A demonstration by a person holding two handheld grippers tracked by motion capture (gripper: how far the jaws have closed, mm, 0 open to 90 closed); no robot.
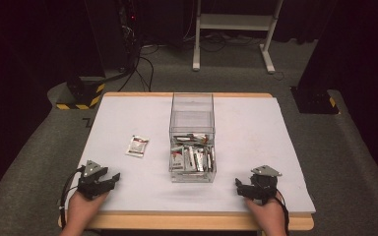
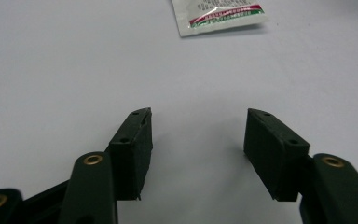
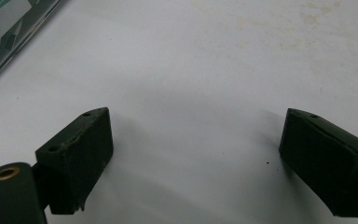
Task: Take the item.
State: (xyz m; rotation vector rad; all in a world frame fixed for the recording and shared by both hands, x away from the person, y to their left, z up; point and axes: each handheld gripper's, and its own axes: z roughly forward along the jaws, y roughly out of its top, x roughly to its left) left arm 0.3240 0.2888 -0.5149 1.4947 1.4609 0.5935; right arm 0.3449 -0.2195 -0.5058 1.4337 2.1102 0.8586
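Note:
A clear plastic box [image 1: 192,105] stands mid-table with several small sachets [image 1: 191,156] piled in its near end. One white sachet with a red band [image 1: 137,146] lies flat on the table to the box's left; its lower edge [image 2: 220,15] appears ahead of the left jaws. My left gripper [image 1: 112,178] rests at the near left, open and holding nothing, some way short of the loose sachet. My right gripper [image 1: 239,186] rests at the near right, open wide and holding nothing. The box corner [image 3: 9,32] sits at the upper left of the right gripper view.
The white table top [image 1: 256,132] has a wooden front edge [image 1: 197,221]. Beyond the table, on the carpet, stand a white frame leg [image 1: 196,39], black cables [image 1: 142,69] and a black-yellow striped base [image 1: 81,96]. Faint stains [image 3: 270,28] mark the surface ahead of the right gripper.

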